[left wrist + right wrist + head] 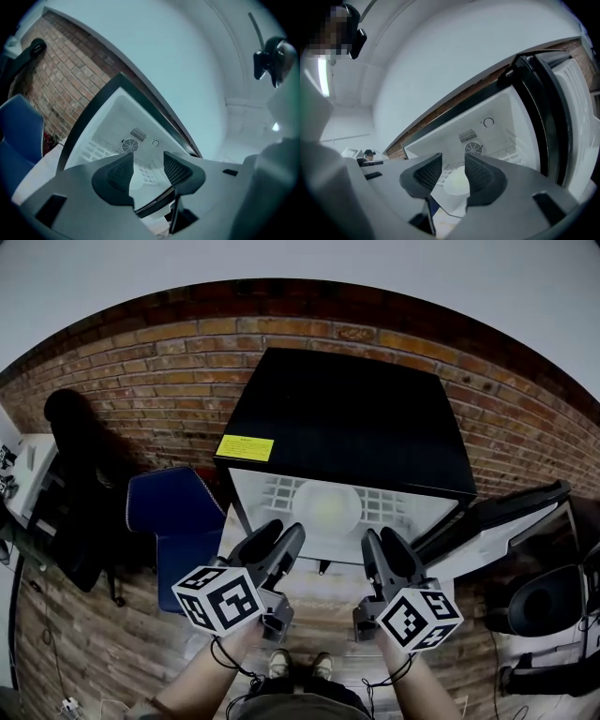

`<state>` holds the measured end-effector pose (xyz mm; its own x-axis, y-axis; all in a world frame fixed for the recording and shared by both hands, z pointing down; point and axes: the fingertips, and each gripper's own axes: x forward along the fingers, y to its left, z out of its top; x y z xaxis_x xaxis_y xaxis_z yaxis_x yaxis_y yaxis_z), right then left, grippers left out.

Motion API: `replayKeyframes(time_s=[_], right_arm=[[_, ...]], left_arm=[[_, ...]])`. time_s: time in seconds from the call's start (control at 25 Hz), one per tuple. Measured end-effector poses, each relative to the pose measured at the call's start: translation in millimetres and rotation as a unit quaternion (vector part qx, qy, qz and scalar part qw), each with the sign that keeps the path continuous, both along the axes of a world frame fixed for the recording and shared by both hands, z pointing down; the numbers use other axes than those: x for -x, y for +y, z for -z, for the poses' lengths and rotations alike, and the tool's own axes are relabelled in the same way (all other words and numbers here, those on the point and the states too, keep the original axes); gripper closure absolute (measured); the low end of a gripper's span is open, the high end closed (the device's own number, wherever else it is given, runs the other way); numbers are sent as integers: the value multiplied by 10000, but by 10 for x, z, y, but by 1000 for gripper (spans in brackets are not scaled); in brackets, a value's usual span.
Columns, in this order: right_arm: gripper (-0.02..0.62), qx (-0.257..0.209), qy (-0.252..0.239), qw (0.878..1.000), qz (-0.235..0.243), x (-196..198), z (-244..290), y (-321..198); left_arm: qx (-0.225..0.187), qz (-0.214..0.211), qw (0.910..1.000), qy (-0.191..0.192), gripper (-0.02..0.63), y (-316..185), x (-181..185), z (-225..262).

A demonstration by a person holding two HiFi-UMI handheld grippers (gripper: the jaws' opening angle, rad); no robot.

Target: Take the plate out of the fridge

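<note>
A black mini fridge point(347, 418) stands open against a brick wall. On the wire shelf inside lies a round white plate point(326, 507), also seen between the jaws in the left gripper view as the plate point(136, 178) and in the right gripper view as the plate point(457, 183). My left gripper point(284, 531) hovers in front of the fridge opening, left of the plate, open and empty point(147, 161). To the right of the plate my right gripper point(382, 538) is at the same height, also open with nothing held point(453, 164). Both point into the fridge and stop short of the plate.
The fridge door point(497, 521) is swung open to the right, and this door point(553, 117) fills the right side of the right gripper view. A blue chair point(173, 512) stands close on the left. A black office chair point(548, 601) is at the right. A brick wall point(141, 399) runs behind.
</note>
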<state>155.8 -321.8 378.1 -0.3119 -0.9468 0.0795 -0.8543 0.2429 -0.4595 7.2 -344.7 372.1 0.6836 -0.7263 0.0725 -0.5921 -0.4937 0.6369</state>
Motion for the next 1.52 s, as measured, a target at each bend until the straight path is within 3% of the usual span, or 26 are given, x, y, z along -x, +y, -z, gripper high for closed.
replayKeyframes(time_s=[0.32, 0.6, 0.96, 1.2, 1.4, 1.52], right_arm=[[457, 471, -446, 9978, -107, -2, -386, -195], [449, 828, -1149, 9897, -218, -10, -697, -354], [426, 1376, -2365, 9615, -267, 20, -1056, -509], [431, 1644, -2852, 9435, -377, 42, -1204, -569], [459, 1681, -3050, 9368, -336, 119, -1233, -639], [477, 1726, -3237, 9298, -312, 168, -1267, -661]], left_arm=[[925, -18, 9917, 890, 413, -219, -56, -456], [1411, -86, 9821, 1243, 413, -342, -125, -798], [2106, -112, 9589, 1900, 413, -444, -209, -1114], [2475, -214, 9399, 2342, 413, -487, -317, -1199], [2572, -309, 9322, 2528, 420, -528, -371, -1231], [2659, -340, 9267, 2633, 468, -532, -401, -1285]])
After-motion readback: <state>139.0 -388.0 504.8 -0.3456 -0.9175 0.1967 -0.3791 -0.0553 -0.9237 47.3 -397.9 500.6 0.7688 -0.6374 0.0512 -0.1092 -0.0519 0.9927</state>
